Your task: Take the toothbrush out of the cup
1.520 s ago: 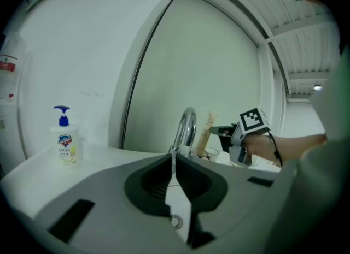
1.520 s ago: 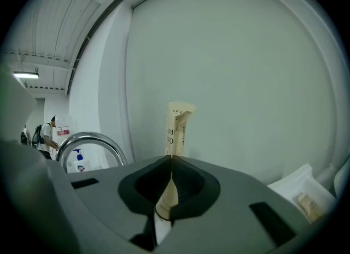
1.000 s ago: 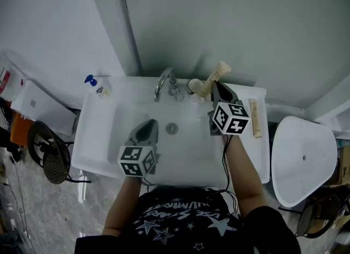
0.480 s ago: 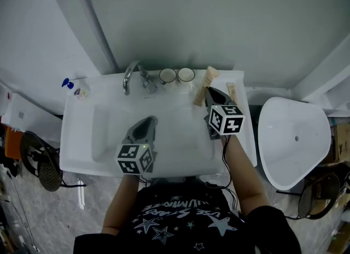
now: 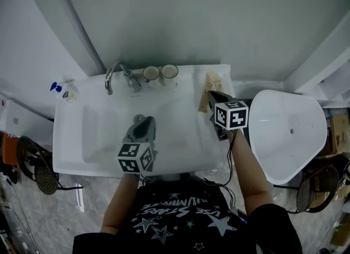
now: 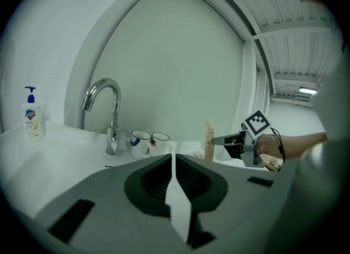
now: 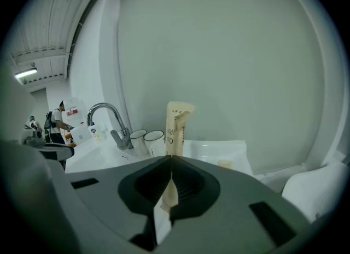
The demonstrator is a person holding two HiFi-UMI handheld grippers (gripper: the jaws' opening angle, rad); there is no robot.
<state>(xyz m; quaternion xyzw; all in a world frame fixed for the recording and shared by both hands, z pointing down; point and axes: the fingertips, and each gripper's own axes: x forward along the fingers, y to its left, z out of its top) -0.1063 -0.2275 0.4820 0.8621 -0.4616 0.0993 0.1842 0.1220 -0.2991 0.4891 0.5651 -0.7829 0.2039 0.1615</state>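
The right gripper (image 5: 211, 95) is pinching a long cream-wrapped toothbrush (image 7: 176, 126). The toothbrush sticks up past the gripper's tips and is out of the cups. Two round white cups (image 5: 160, 73) stand off to that gripper's left, next to the shiny bent tap (image 5: 116, 75). The left gripper (image 6: 172, 158) is pressed together with nothing in it, over the white sink (image 5: 74, 141).

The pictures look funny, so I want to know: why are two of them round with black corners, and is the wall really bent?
Left gripper view: a wide-angle lens makes the round frame and black corners, and it bows the wall into an arch above the tap. Right gripper view: same round frame and curved wall edges, dimmer at the left rim. Head view: no black corners, soft even light, edges only slightly bowed.
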